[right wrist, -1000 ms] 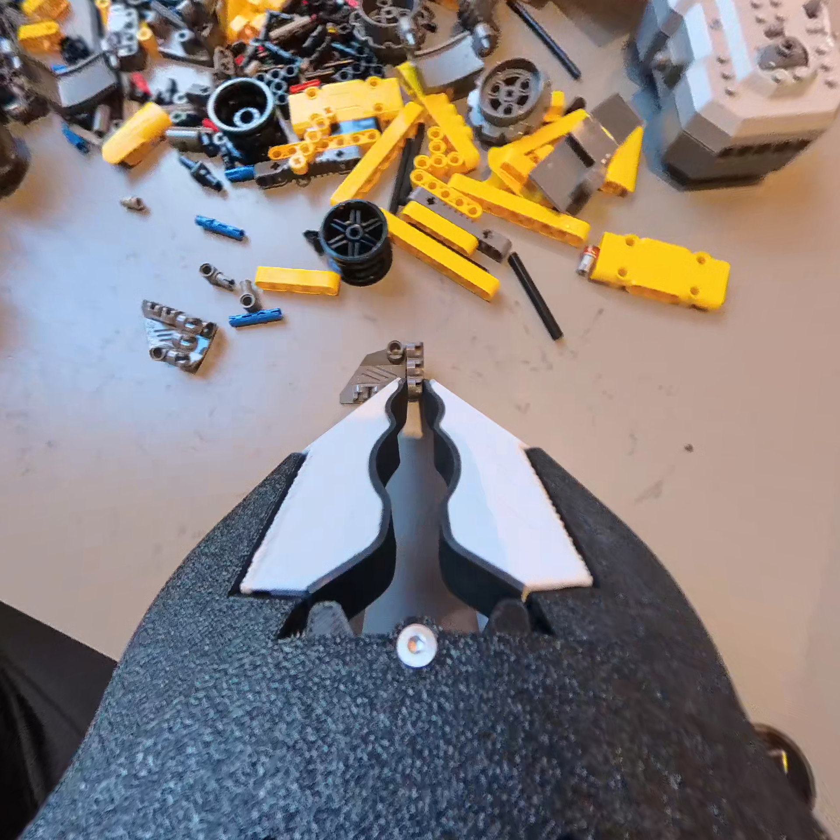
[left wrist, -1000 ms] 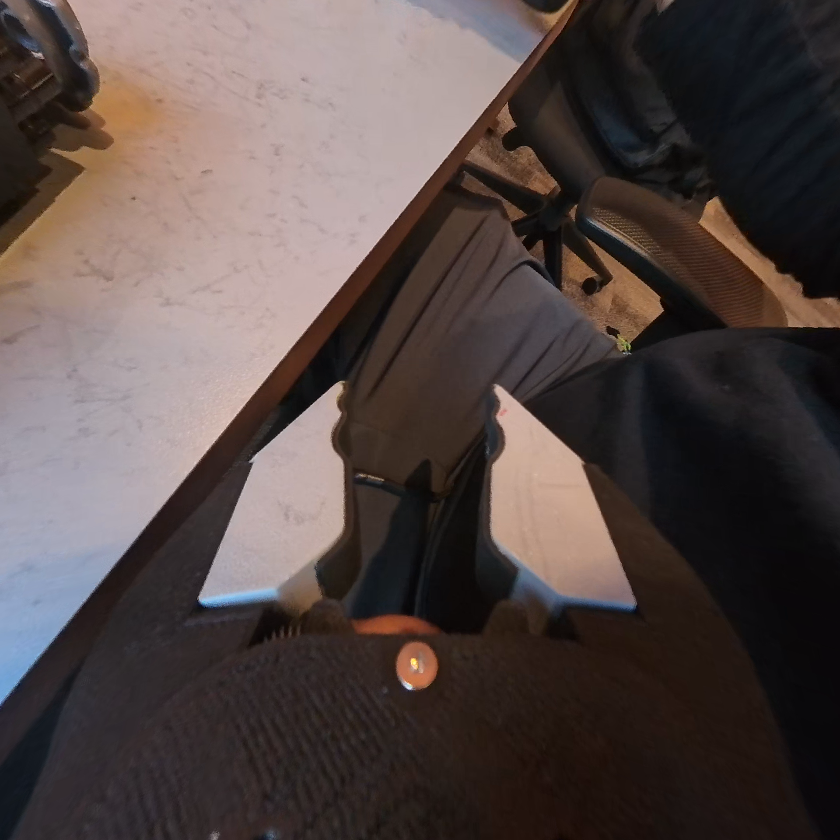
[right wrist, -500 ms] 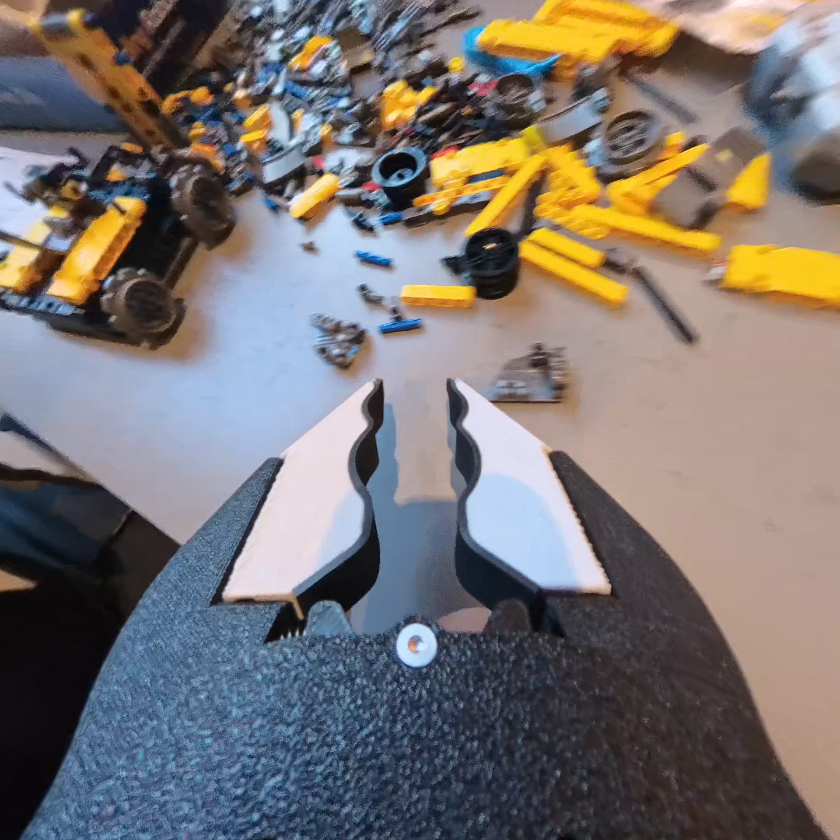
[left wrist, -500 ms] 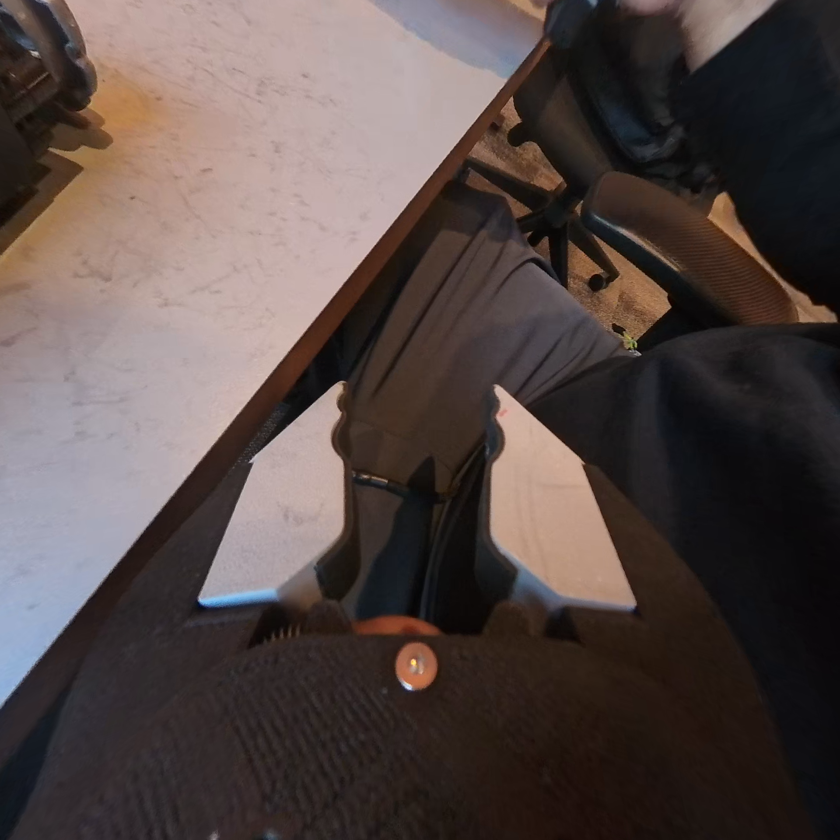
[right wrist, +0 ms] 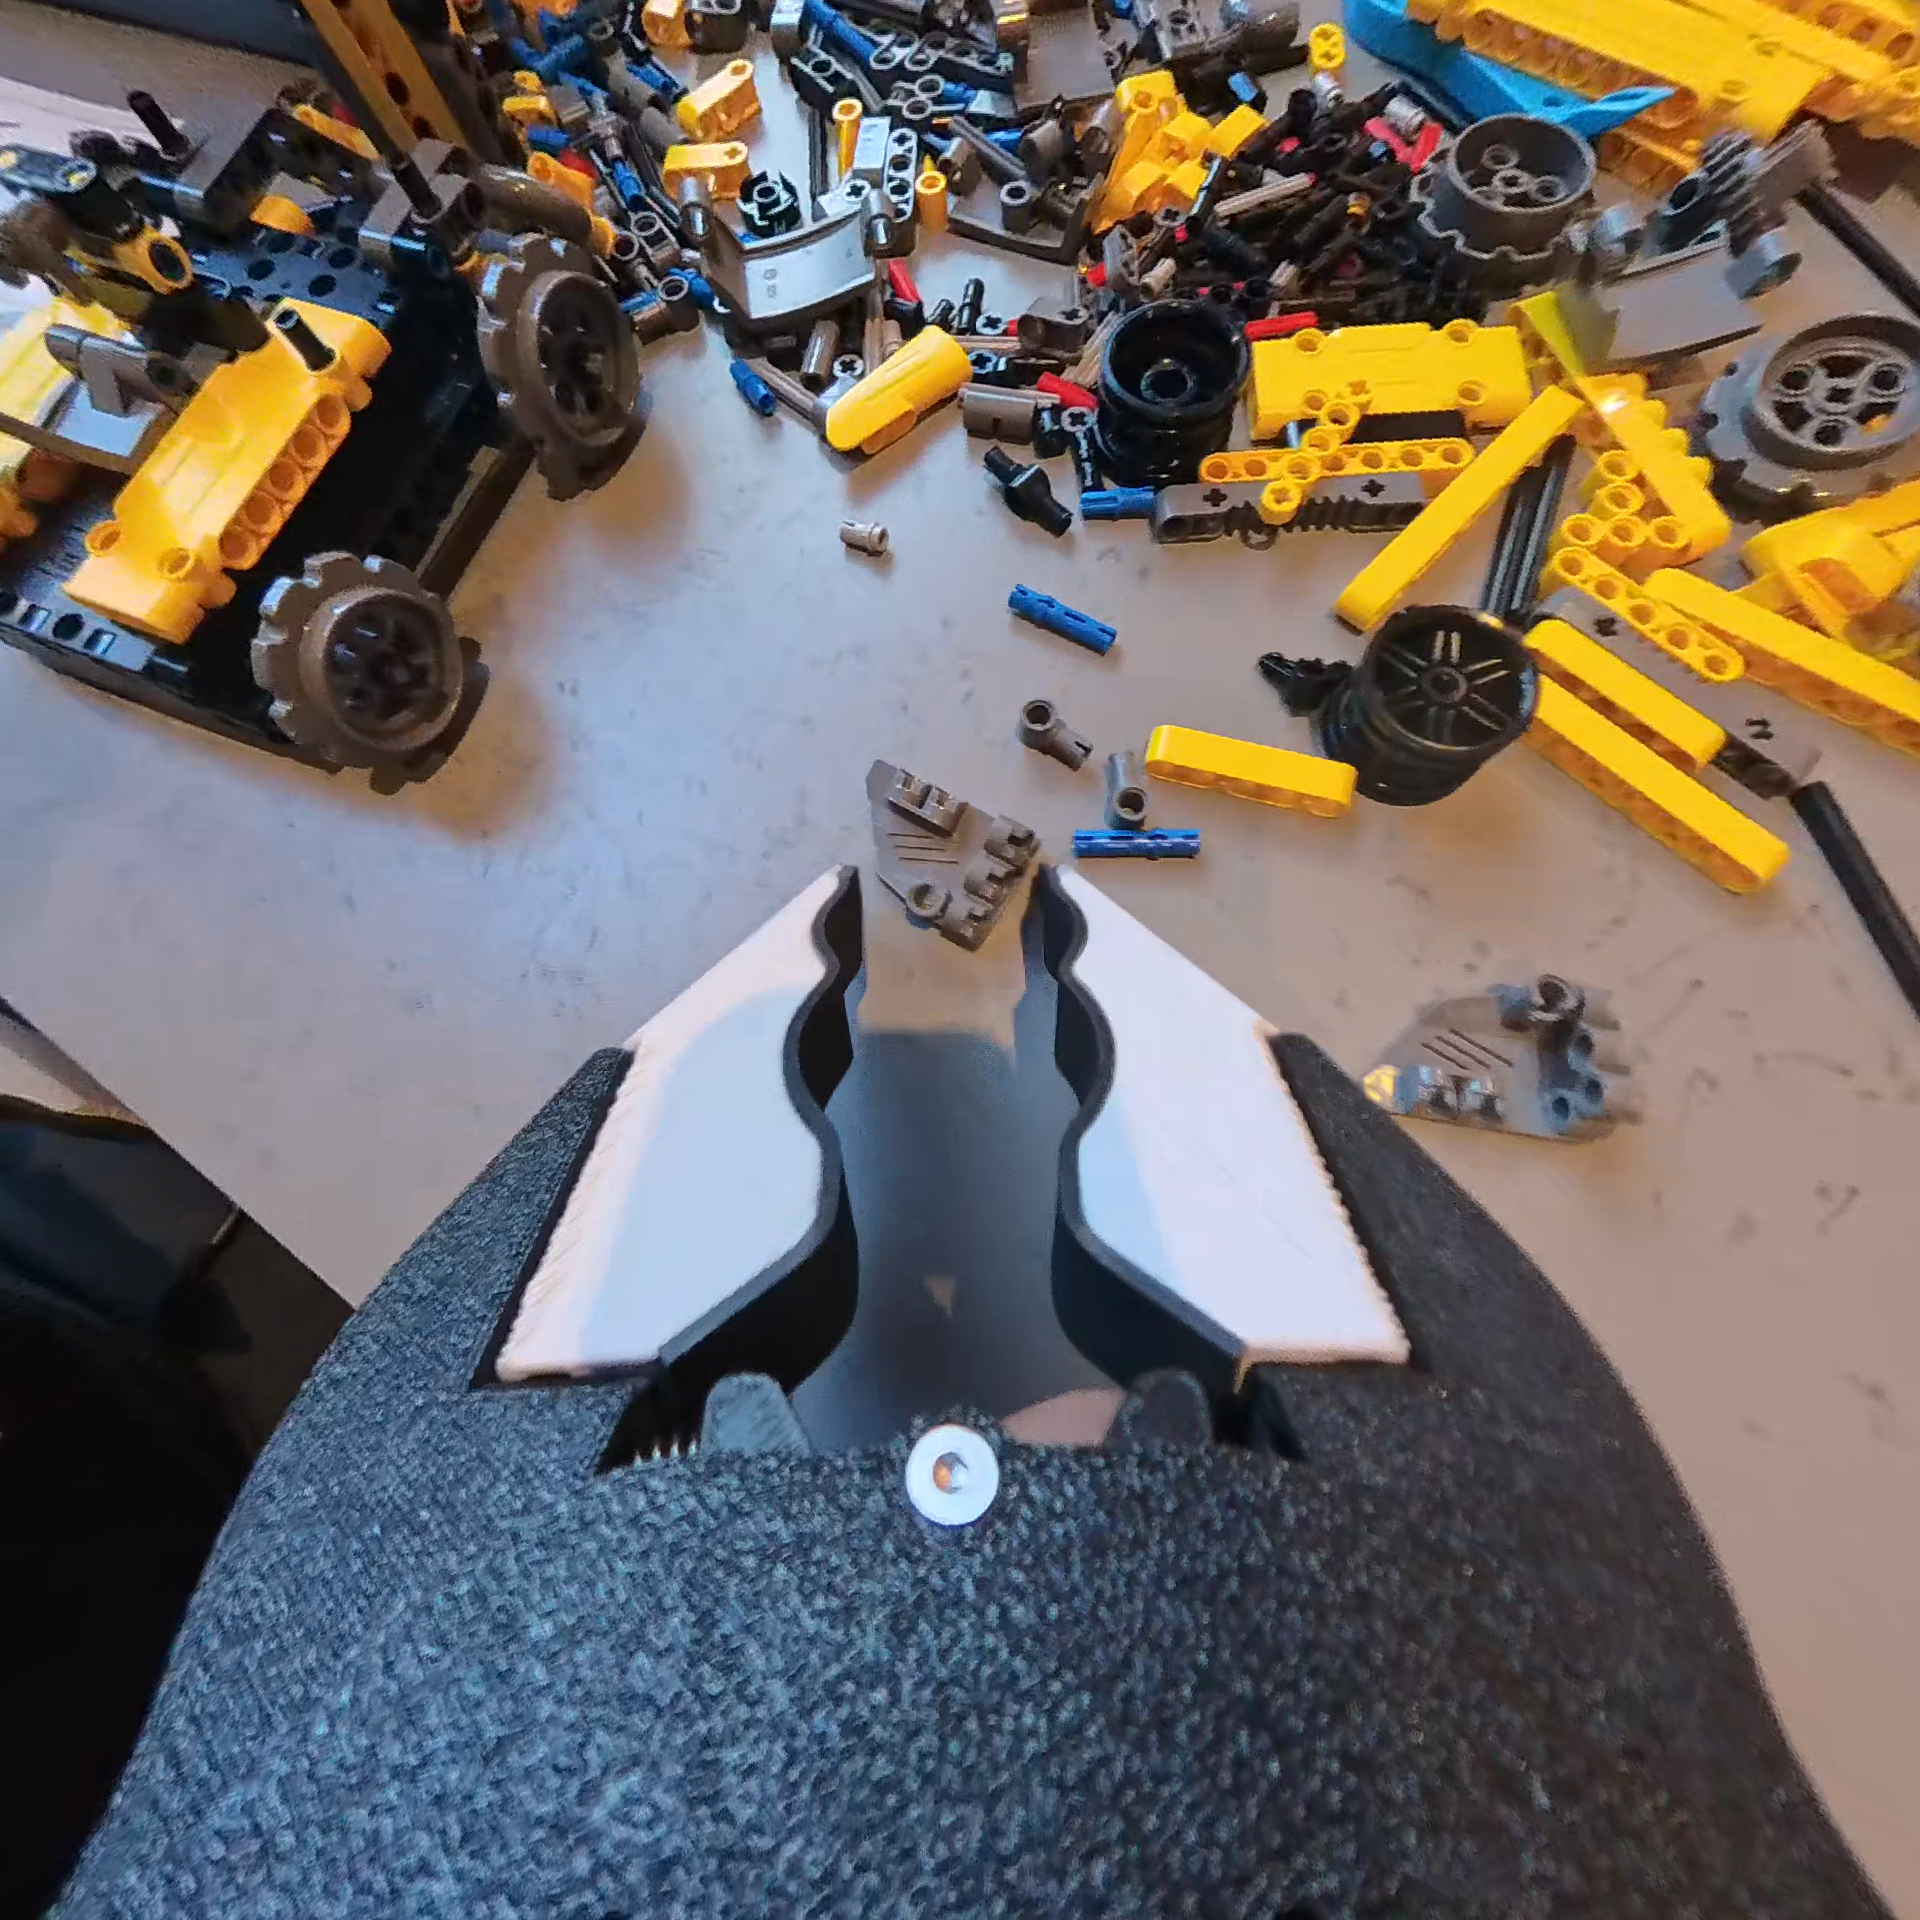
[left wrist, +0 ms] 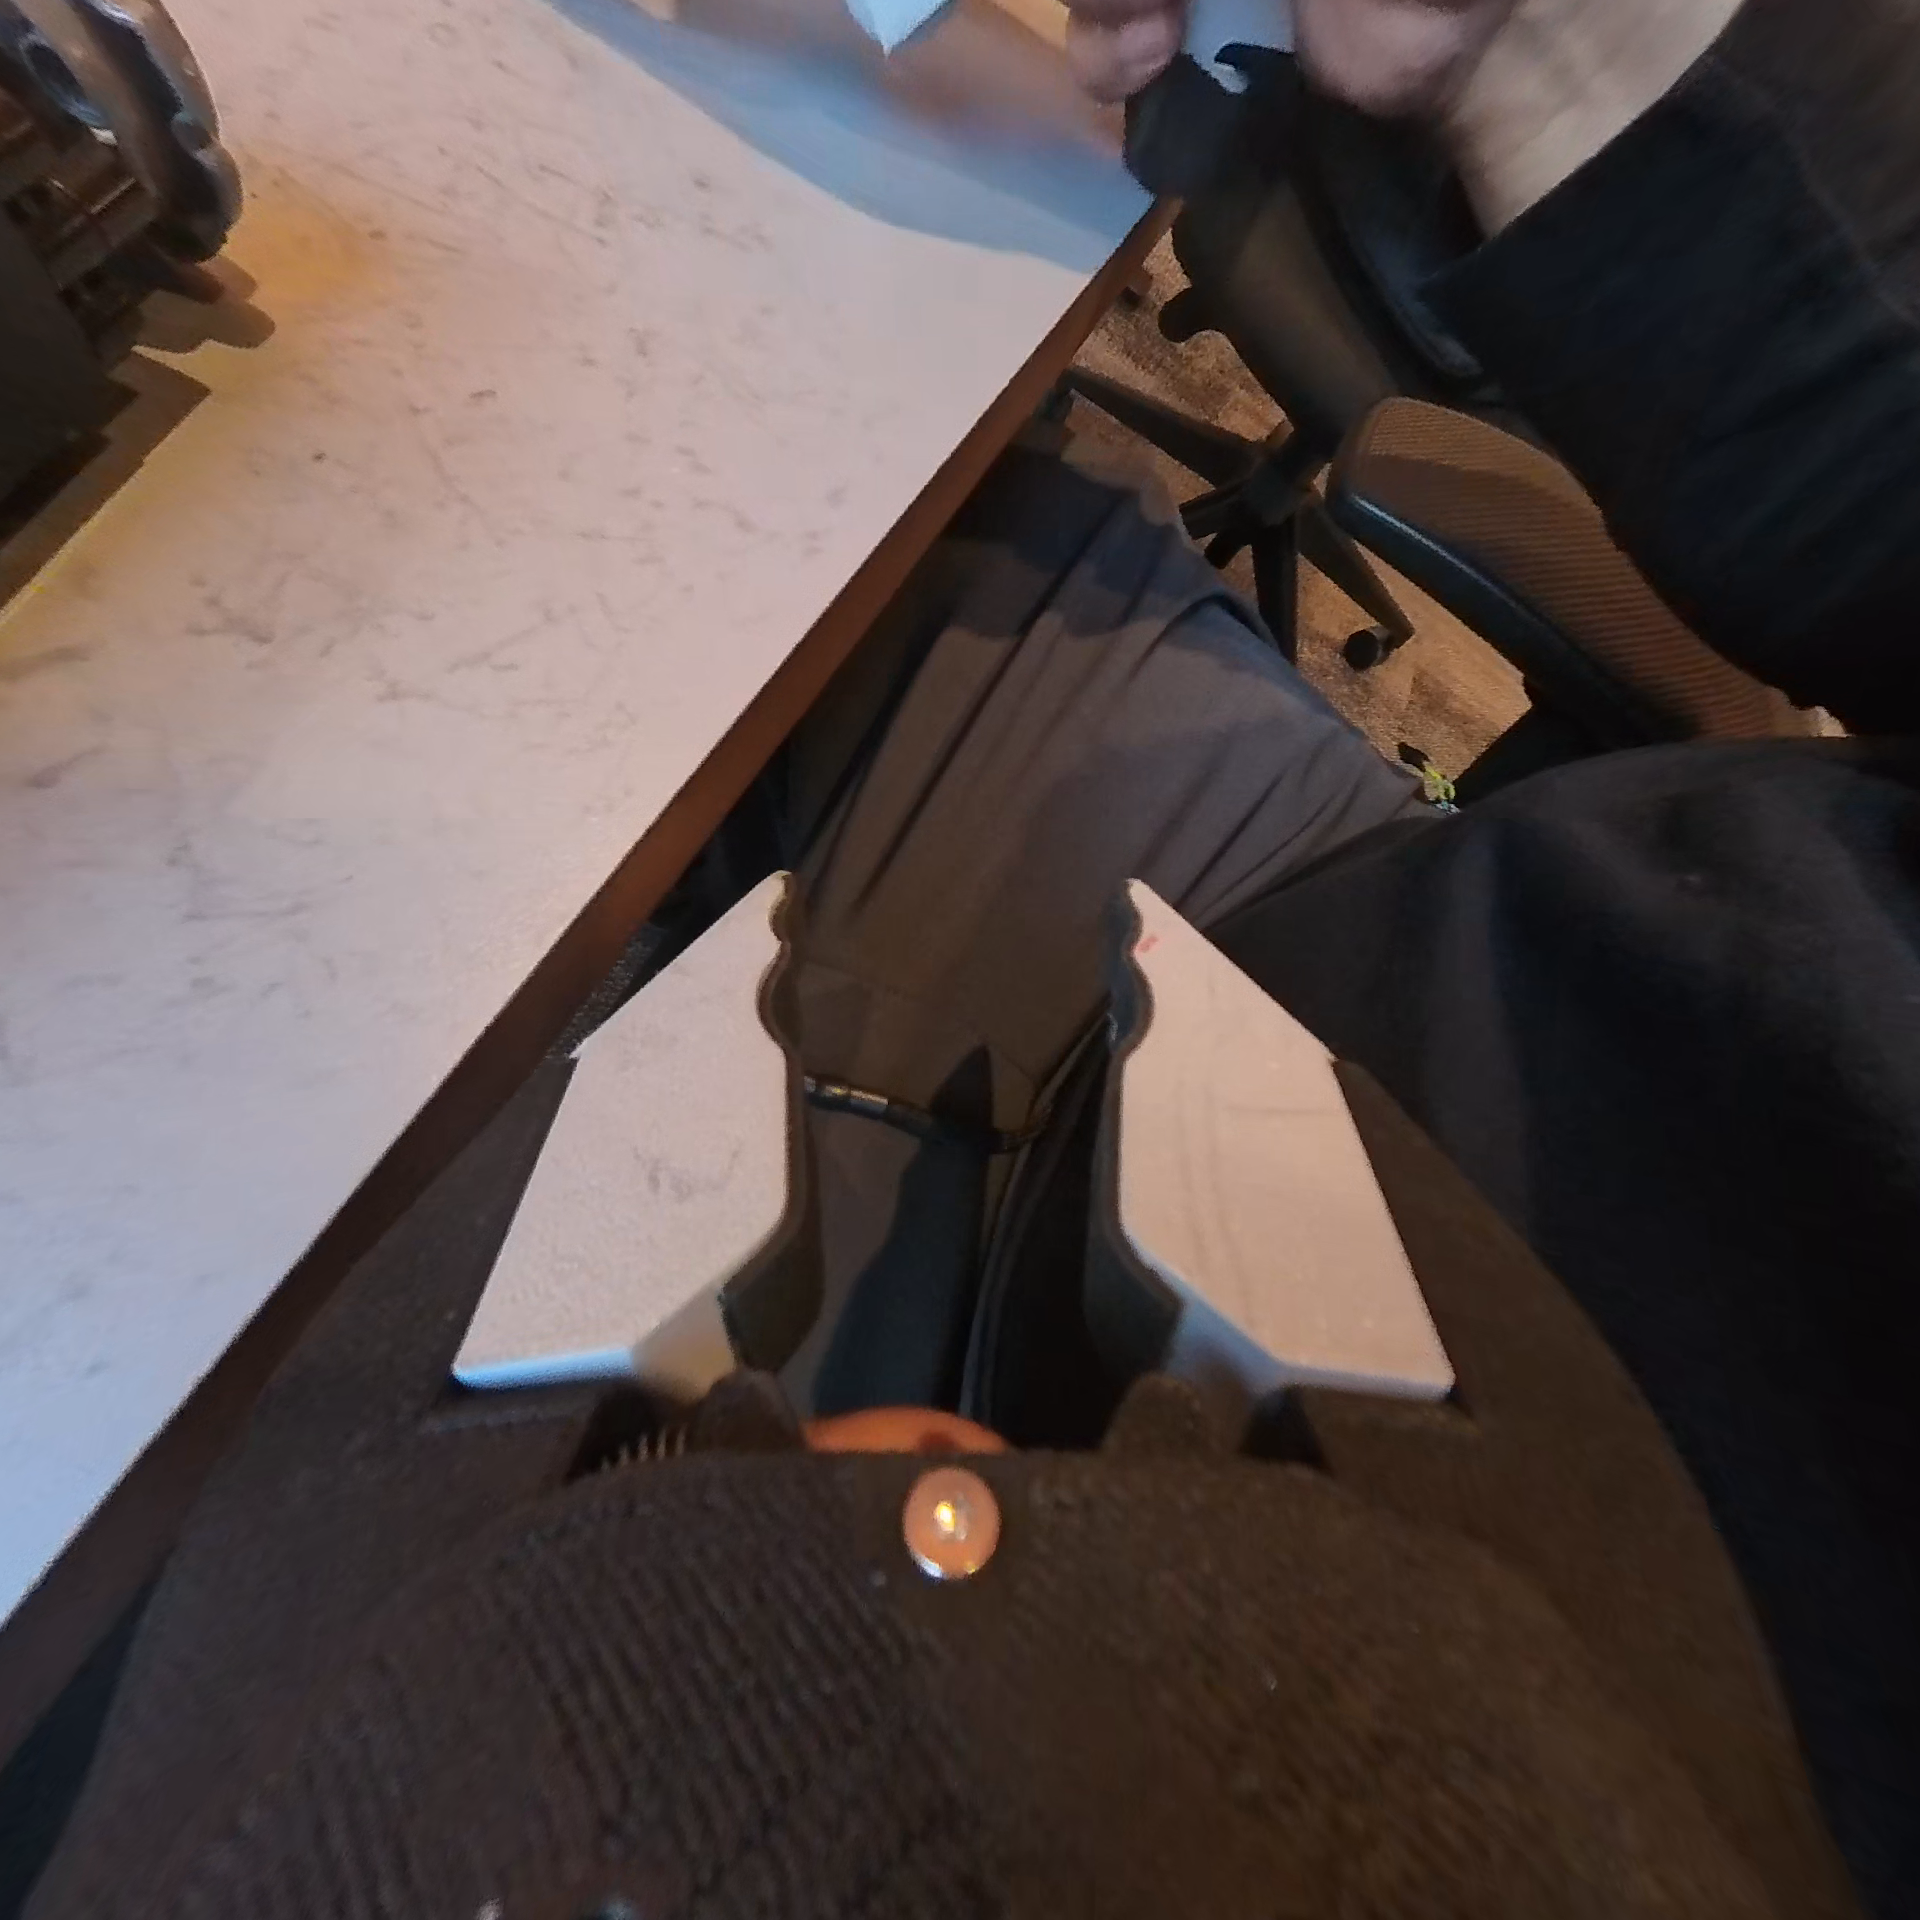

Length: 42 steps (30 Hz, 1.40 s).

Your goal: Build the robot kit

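My right gripper (right wrist: 948, 883) is open above the table, its fingertips on either side of a dark grey triangular panel piece (right wrist: 945, 857) that lies flat. A second, lighter grey panel piece (right wrist: 1496, 1060) lies to its right. A short blue pin (right wrist: 1135, 843) and a yellow beam (right wrist: 1250, 769) lie just beyond. My left gripper (left wrist: 956, 894) is open and empty, off the table edge (left wrist: 727, 727), over a person's grey trouser leg (left wrist: 1039, 727). A hand with the other gripper (left wrist: 1195, 62) shows at the top of the left wrist view.
A part-built yellow and black vehicle with grey wheels (right wrist: 260, 447) stands at the left. A heap of yellow, black and grey building parts (right wrist: 1299, 312) fills the far side, with a black wheel (right wrist: 1439, 701). An office chair (left wrist: 1475, 551) stands beside the table. The left gripper's tips are roughly 20 cm from the right gripper's.
My right gripper let go of the light grey panel piece, opened, and swung left to the dark grey panel piece. My left gripper has stayed put.
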Each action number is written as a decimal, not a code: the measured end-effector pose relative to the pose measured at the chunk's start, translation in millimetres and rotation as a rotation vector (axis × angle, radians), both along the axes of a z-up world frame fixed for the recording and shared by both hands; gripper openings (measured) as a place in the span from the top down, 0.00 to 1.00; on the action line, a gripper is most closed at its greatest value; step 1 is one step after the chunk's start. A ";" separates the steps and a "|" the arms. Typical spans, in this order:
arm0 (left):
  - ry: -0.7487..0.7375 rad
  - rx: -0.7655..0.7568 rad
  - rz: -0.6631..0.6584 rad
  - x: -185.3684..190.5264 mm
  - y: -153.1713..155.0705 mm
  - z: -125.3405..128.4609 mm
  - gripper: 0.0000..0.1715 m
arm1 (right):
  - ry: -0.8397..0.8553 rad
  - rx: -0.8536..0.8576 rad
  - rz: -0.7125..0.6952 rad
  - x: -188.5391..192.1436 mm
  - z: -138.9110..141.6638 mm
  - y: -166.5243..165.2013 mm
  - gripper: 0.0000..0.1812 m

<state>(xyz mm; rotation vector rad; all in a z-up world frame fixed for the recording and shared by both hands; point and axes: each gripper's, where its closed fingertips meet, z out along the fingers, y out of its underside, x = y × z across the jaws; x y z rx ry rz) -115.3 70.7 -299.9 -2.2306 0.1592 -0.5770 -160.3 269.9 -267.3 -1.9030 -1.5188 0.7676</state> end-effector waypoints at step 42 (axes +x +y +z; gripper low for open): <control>-0.030 0.007 0.018 -7.2 0.5 3.1 0.66 | -0.048 0.196 0.062 -73.7 15.3 64.2 0.91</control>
